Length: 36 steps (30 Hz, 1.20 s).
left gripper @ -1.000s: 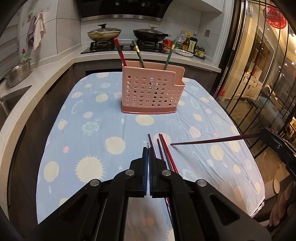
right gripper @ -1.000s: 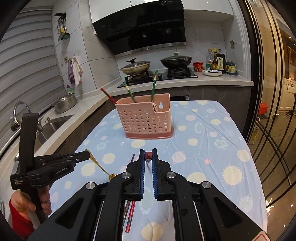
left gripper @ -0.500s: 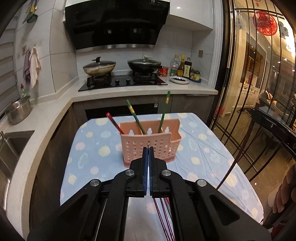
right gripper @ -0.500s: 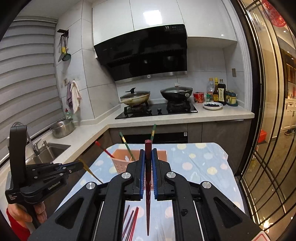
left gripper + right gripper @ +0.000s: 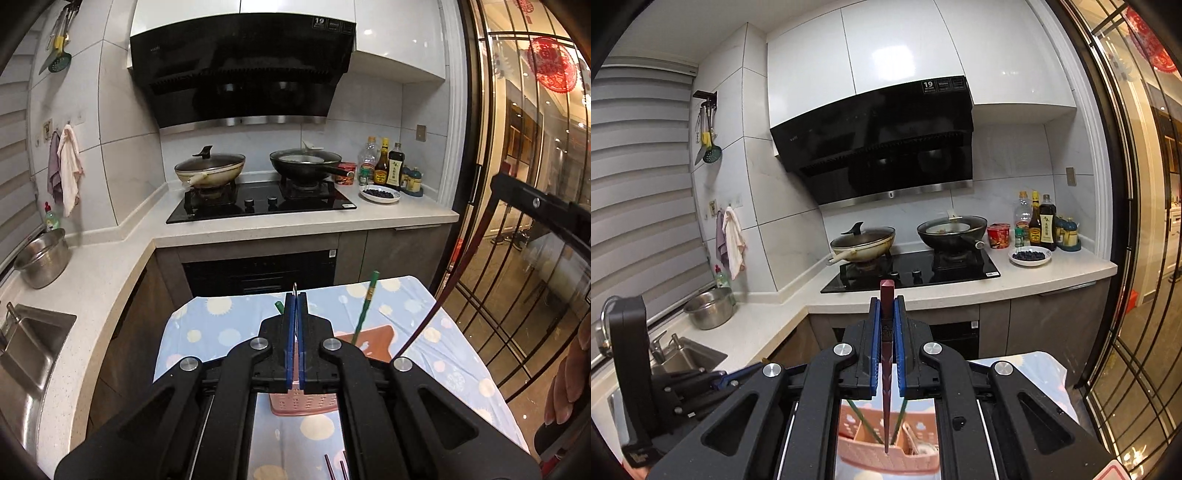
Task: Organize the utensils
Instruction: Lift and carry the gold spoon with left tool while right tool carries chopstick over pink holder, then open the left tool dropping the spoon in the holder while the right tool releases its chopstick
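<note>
Grippers: two. The right gripper (image 5: 887, 306) is clamped on one dark red chopstick (image 5: 886, 391), which hangs point-down between the blue pads with its square top standing just above them; its tip sits over the pink utensil basket (image 5: 886, 448) seen below through the gripper frame. The left gripper (image 5: 295, 301) has its pads pressed together on a thin metal handle (image 5: 294, 288), of which only the top end shows above the pads; what utensil it belongs to cannot be told. Beneath the left gripper, the basket stands on the surface (image 5: 207, 332), covered by a blue cloth with pale dots. Two green chopsticks (image 5: 365, 306) lean up out of the basket. At least two more dark red chopsticks (image 5: 334, 469) lie on the cloth at the near edge. Beyond the surface: one counter (image 5: 110, 266) carrying one steel pot (image 5: 42, 258), one hob with two pans (image 5: 210, 171), four bottles (image 5: 382, 162) counted with certainty, one small dish (image 5: 380, 194). One black range hood (image 5: 240, 70) hangs above.
</note>
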Each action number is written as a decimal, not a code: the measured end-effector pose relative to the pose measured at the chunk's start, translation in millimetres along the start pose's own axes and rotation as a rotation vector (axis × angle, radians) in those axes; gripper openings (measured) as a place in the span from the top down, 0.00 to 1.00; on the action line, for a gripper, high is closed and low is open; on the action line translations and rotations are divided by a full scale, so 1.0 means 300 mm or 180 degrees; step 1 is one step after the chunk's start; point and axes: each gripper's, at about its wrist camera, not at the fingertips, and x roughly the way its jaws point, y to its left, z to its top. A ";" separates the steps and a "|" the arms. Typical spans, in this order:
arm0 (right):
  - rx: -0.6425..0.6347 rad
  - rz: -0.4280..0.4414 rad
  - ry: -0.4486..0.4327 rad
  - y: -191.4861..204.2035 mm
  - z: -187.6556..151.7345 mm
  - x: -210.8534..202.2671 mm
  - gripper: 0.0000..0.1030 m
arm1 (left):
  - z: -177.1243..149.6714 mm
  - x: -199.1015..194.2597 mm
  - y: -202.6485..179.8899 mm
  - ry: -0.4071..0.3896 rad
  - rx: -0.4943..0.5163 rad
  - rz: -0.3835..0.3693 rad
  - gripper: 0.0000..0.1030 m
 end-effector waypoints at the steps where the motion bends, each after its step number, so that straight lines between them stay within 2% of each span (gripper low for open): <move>1: 0.0011 0.0004 0.0016 0.003 0.002 0.023 0.93 | -0.001 0.018 0.008 0.0028 -0.0008 0.0014 0.99; 8: 0.0032 0.0046 0.0249 0.021 -0.056 0.192 0.93 | -0.037 0.150 0.044 0.0253 -0.0072 0.0036 0.99; 16: 0.0013 0.0049 0.0575 0.013 -0.194 0.280 0.93 | -0.080 0.224 0.065 0.0394 -0.0130 0.0017 0.99; 23: 0.0056 0.0011 0.0761 -0.012 -0.276 0.309 0.92 | -0.094 0.261 0.069 0.0471 -0.0159 0.0063 0.99; 27: 0.0127 -0.0026 0.0750 -0.033 -0.290 0.294 0.74 | -0.093 0.261 0.073 0.0459 -0.0198 0.0079 0.94; 28: 0.0133 -0.0033 0.0739 -0.035 -0.291 0.287 0.73 | -0.093 0.258 0.074 0.0459 -0.0213 0.0083 0.93; 30: 0.0134 -0.0038 0.0726 -0.037 -0.292 0.272 0.73 | -0.094 0.250 0.078 0.0443 -0.0221 0.0093 0.86; 36: 0.0144 -0.0029 0.0730 -0.041 -0.306 0.220 0.73 | -0.108 0.208 0.073 0.0406 -0.0223 0.0082 0.85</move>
